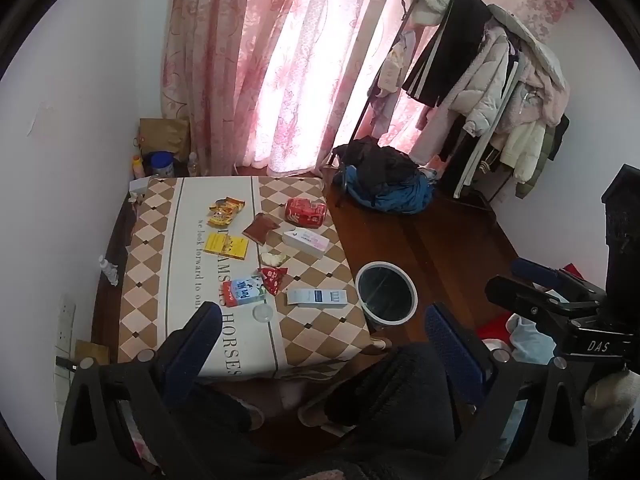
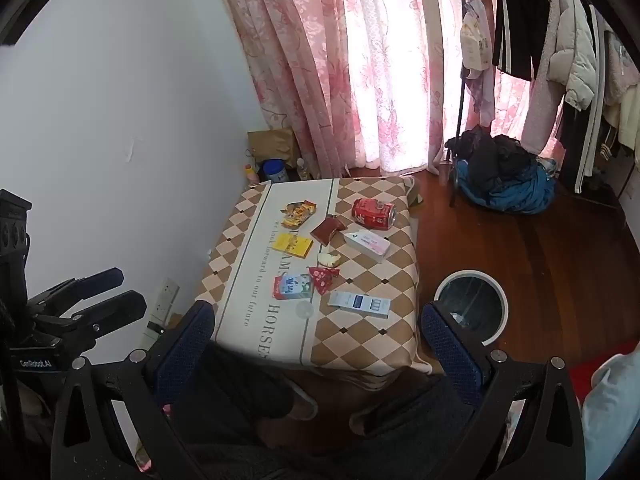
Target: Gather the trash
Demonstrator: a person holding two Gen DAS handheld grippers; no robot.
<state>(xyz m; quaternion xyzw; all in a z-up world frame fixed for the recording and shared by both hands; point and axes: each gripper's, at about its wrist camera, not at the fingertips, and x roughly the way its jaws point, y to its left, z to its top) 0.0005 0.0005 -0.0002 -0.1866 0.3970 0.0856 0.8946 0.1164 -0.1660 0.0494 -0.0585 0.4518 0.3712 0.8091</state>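
Barely begun, by the look of it. All the trash visible on the tabletop, none lifted.

- Far edge: snack bag and red can, the can on its side near the far right corner.
- Middle: brown packet, yellow box, white carton, a crumpled scrap.
- Near edge: red wrapper, milk carton, blue-white box, a clear lid.

Bin on the floor just beside the right edge, dark liner inside; contents hard to tell, maybe one small scrap.

Left gripper spread wide and holding nothing, well back from the near edge. Right gripper likewise spread and bare.

Left to do, judging from this: every piece to the bin.
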